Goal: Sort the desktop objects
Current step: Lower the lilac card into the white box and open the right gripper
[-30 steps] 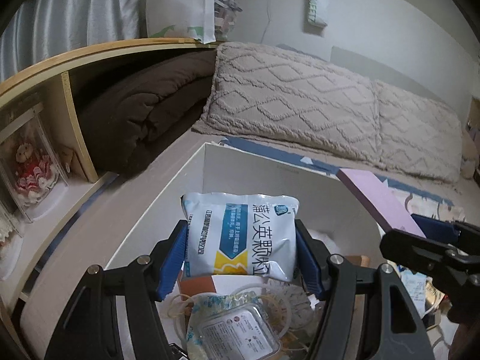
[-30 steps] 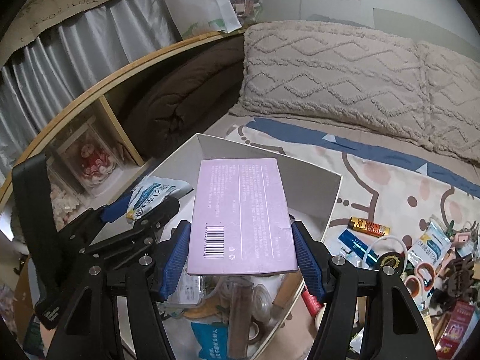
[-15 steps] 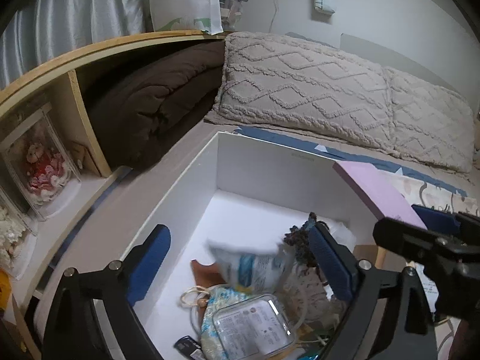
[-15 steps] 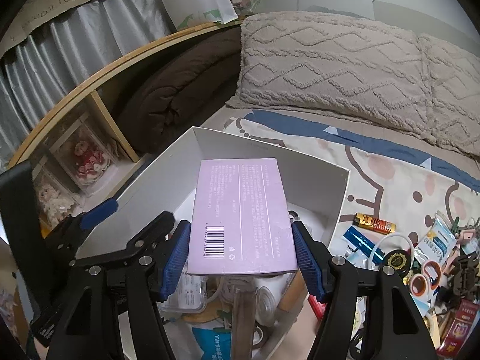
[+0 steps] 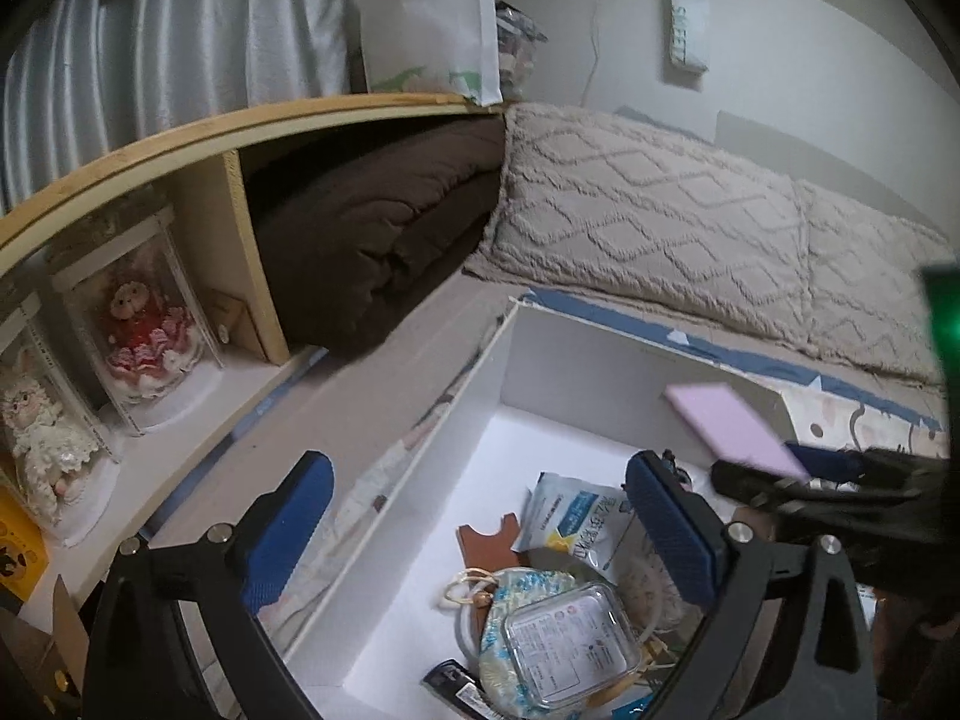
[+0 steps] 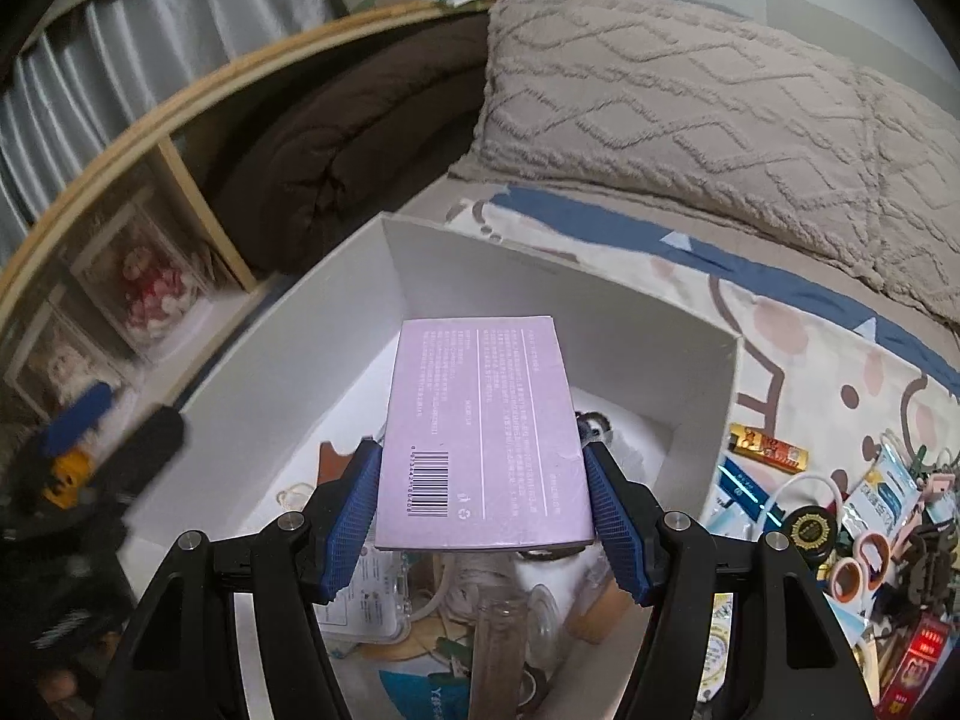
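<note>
My left gripper point(image 5: 474, 516) hangs over the near left part of the white box point(image 5: 600, 372); its jaws are opening, with nothing between them. A blue-and-white sachet point(image 5: 576, 516) lies inside the box among a brown card, a patterned pouch and a clear plastic case. My right gripper point(image 6: 486, 510) is shut on a flat pink box point(image 6: 480, 432) with a barcode, held tilted over the white box point(image 6: 480, 276). The left wrist view shows that pink box point(image 5: 729, 423) and the right gripper point(image 5: 840, 480) at the box's right side. The left gripper point(image 6: 108, 420) is a blur at the left.
Many small items point(image 6: 840, 510) lie scattered on the patterned cloth right of the box. Beige pillows point(image 5: 660, 240) line the back. A brown folded blanket point(image 5: 372, 240) fills a wooden shelf, with doll cases point(image 5: 144, 330) to its left.
The left gripper opened and let go of the sachet, which dropped into the white box; the gripper drew back to the left. The right gripper carried the pink box further over the white box.
</note>
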`<state>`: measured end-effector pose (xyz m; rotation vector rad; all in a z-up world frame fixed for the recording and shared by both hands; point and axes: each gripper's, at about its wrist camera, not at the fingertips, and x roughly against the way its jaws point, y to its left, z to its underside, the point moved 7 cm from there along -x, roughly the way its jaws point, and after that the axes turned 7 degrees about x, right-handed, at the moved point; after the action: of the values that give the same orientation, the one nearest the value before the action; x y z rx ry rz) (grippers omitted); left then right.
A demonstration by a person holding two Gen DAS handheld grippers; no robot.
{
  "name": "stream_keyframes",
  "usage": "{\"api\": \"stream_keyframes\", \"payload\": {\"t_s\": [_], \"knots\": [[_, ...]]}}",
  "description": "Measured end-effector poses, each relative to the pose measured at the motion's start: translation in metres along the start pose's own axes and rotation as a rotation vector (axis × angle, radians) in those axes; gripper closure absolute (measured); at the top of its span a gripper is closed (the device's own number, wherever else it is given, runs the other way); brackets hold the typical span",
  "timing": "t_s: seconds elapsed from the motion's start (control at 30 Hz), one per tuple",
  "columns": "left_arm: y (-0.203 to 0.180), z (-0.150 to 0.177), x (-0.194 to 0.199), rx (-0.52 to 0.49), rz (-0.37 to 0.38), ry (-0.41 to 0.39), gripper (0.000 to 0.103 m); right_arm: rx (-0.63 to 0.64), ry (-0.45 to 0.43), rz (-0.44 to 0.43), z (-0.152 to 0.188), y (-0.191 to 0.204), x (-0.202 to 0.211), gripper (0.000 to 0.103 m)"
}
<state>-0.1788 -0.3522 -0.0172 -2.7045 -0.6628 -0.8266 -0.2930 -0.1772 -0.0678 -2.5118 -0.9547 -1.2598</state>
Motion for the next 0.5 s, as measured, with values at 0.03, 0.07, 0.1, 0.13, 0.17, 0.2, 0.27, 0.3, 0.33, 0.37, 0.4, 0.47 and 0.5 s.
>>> {"api": "stream_keyframes", "payload": {"t_s": [0.03, 0.07, 0.1, 0.13, 0.17, 0.2, 0.27, 0.3, 0.33, 0.37, 0.4, 0.47, 0.5], "knots": [[0.001, -0.001, 0.002, 0.0, 0.0, -0.004, 0.004, 0.01, 0.011, 0.001, 0.0, 0.004, -0.004, 0.035], [0.001, -0.001, 0.003, 0.0, 0.001, -0.007, 0.004, 0.02, 0.02, 0.002, 0.0, 0.008, -0.007, 0.035], [0.001, -0.001, 0.004, -0.001, 0.003, -0.008, 0.004, 0.029, 0.029, 0.002, 0.0, 0.012, -0.011, 0.035], [0.0, -0.001, 0.004, -0.002, 0.008, -0.008, 0.004, 0.038, 0.037, 0.0, -0.001, 0.016, -0.014, 0.035], [0.0, 0.0, 0.004, -0.003, 0.008, -0.008, 0.004, 0.046, 0.044, -0.002, -0.001, 0.02, -0.017, 0.036], [0.001, -0.001, 0.004, -0.002, -0.002, -0.01, 0.003, 0.051, 0.052, 0.0, -0.002, 0.023, -0.021, 0.035], [0.003, -0.001, 0.005, 0.002, -0.003, -0.009, 0.003, 0.05, 0.071, -0.004, -0.003, 0.026, -0.028, 0.035], [0.004, 0.0, 0.005, 0.004, 0.005, -0.008, 0.003, 0.044, 0.079, -0.008, -0.003, 0.027, -0.032, 0.035], [0.004, 0.0, 0.005, 0.005, 0.008, -0.008, 0.003, 0.037, 0.083, -0.012, -0.002, 0.027, -0.034, 0.035], [0.004, 0.0, 0.005, 0.006, 0.007, -0.009, 0.003, 0.031, 0.089, -0.015, -0.002, 0.027, -0.038, 0.035], [0.004, 0.0, 0.005, 0.006, 0.008, -0.009, 0.003, 0.027, 0.095, -0.015, -0.002, 0.027, -0.04, 0.035], [0.002, 0.0, 0.005, 0.004, 0.016, -0.01, 0.003, 0.024, 0.11, -0.016, -0.001, 0.028, -0.046, 0.035], [0.001, 0.0, 0.006, 0.003, 0.019, -0.01, 0.003, 0.019, 0.12, -0.02, 0.0, 0.028, -0.048, 0.035]]}}
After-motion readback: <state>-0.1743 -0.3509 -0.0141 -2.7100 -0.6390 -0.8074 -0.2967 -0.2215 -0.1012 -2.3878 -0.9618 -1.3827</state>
